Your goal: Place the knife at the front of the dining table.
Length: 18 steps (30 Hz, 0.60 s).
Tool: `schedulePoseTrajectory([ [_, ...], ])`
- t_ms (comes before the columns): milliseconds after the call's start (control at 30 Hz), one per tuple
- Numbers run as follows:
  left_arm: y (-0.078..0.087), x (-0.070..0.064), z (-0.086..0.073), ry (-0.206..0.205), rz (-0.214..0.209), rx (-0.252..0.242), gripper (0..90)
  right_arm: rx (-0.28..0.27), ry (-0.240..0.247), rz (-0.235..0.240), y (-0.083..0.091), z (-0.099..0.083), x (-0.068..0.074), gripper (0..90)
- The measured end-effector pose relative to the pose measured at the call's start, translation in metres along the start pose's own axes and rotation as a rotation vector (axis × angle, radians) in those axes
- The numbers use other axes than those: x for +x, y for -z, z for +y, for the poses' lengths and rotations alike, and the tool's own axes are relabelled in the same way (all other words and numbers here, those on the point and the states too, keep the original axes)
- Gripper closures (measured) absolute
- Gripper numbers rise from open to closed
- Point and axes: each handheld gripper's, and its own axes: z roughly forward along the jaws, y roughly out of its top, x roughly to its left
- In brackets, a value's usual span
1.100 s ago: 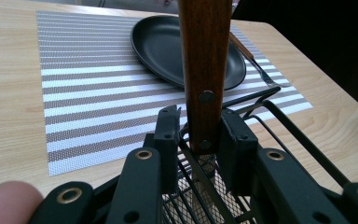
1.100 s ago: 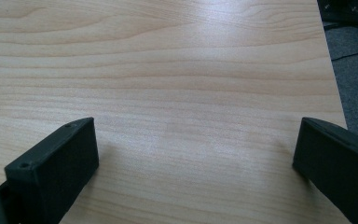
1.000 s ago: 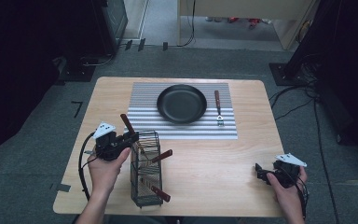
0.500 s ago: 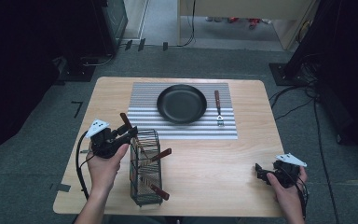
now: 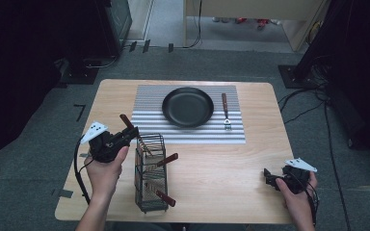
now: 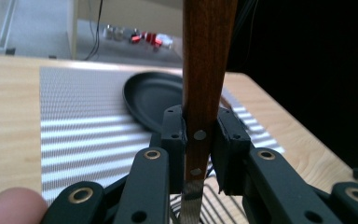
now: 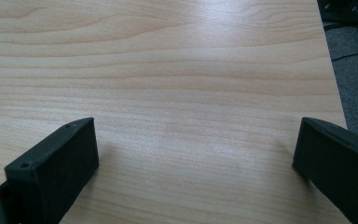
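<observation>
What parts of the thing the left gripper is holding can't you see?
- Wooden-handled utensil: in the left gripper view its top is cut off by the upper edge.
- Its metal end: hidden behind the left gripper, so its kind is unclear.
- High view: too small to tell.

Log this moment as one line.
left gripper: shut on wooden-handled knife | above wire caddy | right gripper: open, idle over table

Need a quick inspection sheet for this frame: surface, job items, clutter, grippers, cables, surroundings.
Surface: wooden table, striped mat at the far side.
Job's things: wood-handled utensil in the left gripper; wire caddy with more handles; black pan and fork on the mat.
Clutter: nothing seen.
Grippers: left gripper shut on the utensil; right gripper open over bare wood.
Cables: left gripper cable; floor cables.
Surroundings: grey carpet, dark equipment.
</observation>
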Motion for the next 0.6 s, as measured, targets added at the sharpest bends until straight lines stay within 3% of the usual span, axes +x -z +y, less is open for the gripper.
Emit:
schedulePoseTrajectory([
  [167,0.015,0.002,0.012,0.005,-0.011,-0.050,77.3,0.000,0.000,0.000,0.000,0.000,0.000,0.0],
  [367,0.036,0.010,0.025,0.051,-0.057,-0.131,77.4,0.001,0.001,0.000,0.000,0.000,0.000,0.0],
  [600,0.056,0.013,0.037,0.042,-0.031,-0.224,77.4,0.000,0.001,0.000,0.000,0.000,0.000,0.0],
])
